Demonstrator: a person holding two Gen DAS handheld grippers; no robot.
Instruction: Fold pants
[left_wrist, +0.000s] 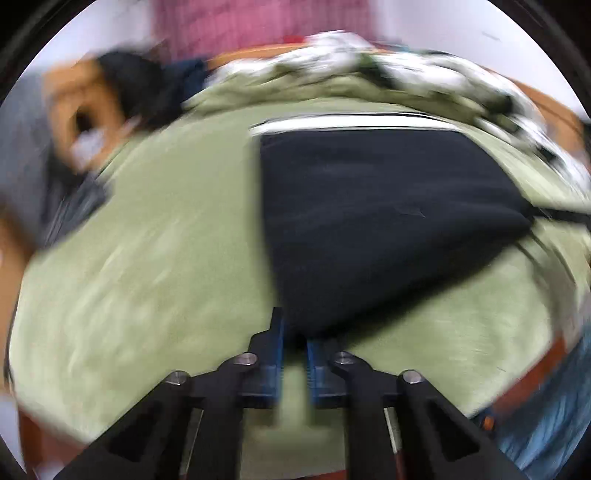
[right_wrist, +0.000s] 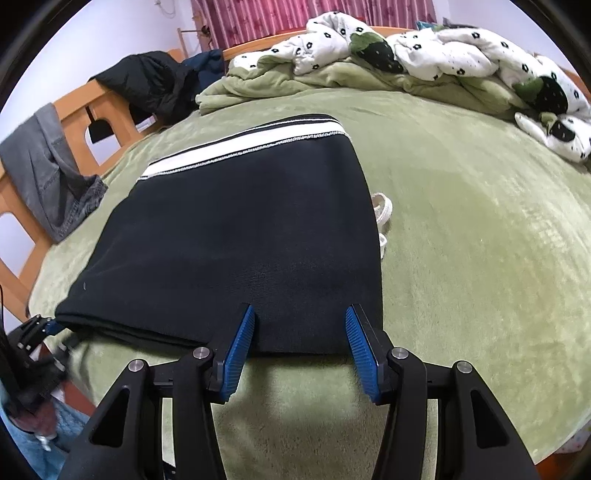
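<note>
Lying before both tongs: pants (right_wrist: 236, 243)

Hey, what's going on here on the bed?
A person holding a tool in each hand is folding dark pants on a green blanket. The pants already lie folded into a flat block, with the white-striped waistband at the far end. The left tool is shut on the near left corner of the pants. The right tool is open, its pads either side of the near edge, not pinching it. A rumpled flowered quilt lies beyond.
</note>
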